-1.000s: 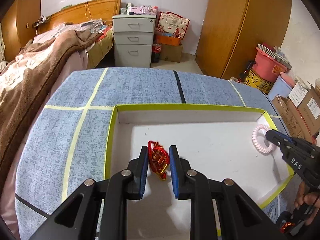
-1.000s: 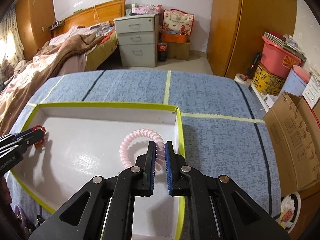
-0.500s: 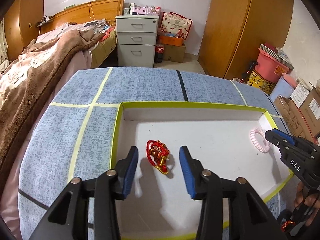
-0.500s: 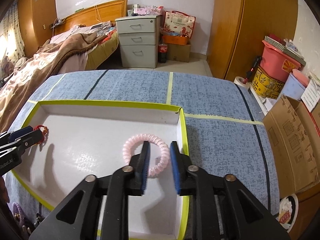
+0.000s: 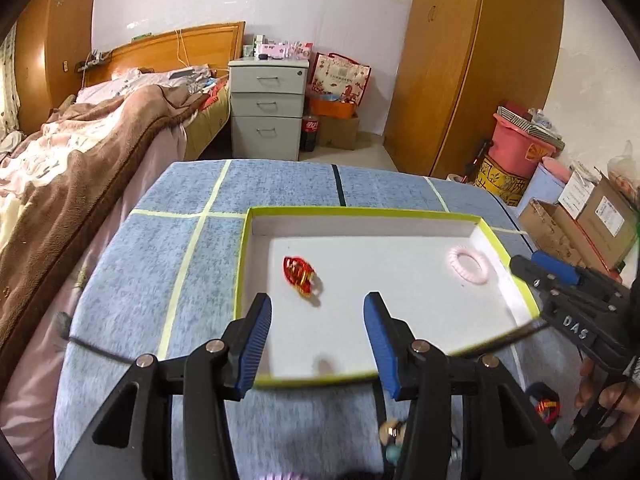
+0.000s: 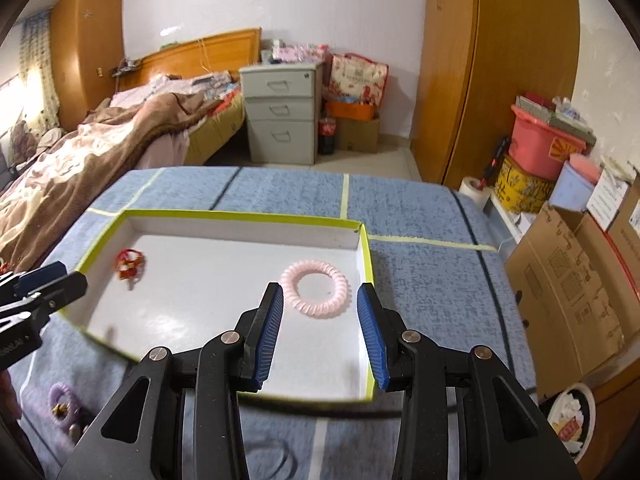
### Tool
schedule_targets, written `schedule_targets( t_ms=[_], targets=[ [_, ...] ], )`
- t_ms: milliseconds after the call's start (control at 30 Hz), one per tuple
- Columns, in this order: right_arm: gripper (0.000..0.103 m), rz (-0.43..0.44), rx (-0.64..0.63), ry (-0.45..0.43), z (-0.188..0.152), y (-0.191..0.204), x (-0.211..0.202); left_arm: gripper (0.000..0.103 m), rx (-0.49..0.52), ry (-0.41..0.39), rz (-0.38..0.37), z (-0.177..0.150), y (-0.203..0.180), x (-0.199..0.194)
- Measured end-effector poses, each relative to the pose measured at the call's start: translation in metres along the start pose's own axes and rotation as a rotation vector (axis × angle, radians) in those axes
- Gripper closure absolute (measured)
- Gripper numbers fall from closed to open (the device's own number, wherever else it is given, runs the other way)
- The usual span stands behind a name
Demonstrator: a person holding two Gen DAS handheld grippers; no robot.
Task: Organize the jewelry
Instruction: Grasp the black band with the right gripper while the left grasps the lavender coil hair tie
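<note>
the left gripper (image 5: 316,336) and right gripper (image 6: 320,328) both hung with fingers spread, empty, over the near edge of the white tray (image 5: 362,211). in it lay a red bracelet (image 5: 299,274) and a pink coil tie (image 6: 315,289), well apart. "das" showed on the right gripper. blue taped cloth (image 5: 152,280) covered the table, beside a bed (image 5: 80,148).

One white tray (image 6: 366,248) – holding one pink coil hair tie (image 6: 315,290) and one red-and-gold ornament (image 6: 130,263); one purple hair tie (image 6: 64,400) outside; two grippers
</note>
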State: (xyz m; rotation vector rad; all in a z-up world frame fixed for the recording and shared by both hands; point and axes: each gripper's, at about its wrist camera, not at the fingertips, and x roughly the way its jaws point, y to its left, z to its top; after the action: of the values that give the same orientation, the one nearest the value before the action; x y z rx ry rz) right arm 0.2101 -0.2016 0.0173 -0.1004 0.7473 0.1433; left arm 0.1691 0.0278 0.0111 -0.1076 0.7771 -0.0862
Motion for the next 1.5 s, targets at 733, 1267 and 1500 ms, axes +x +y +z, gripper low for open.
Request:
schedule_targets(
  t_ms=[733, 1267, 1500],
  targets=[
    [0.063, 0.076, 0.044, -0.054, -0.071, -0.006, -0.081, 0.048, -0.071, -0.088, -0.006, -0.073, 0.033, -0.082],
    [0.063, 0.089, 0.151, 0.056, -0.117, -0.047, -0.074, 0.048, -0.073, -0.003, -0.046, -0.108, 0.034, -0.072],
    [0.063, 0.102, 0.095, 0.126, -0.112, -0.041, -0.055, 0.047, -0.084, 0.023, -0.045, -0.112, 0.040, -0.066]
  ],
)
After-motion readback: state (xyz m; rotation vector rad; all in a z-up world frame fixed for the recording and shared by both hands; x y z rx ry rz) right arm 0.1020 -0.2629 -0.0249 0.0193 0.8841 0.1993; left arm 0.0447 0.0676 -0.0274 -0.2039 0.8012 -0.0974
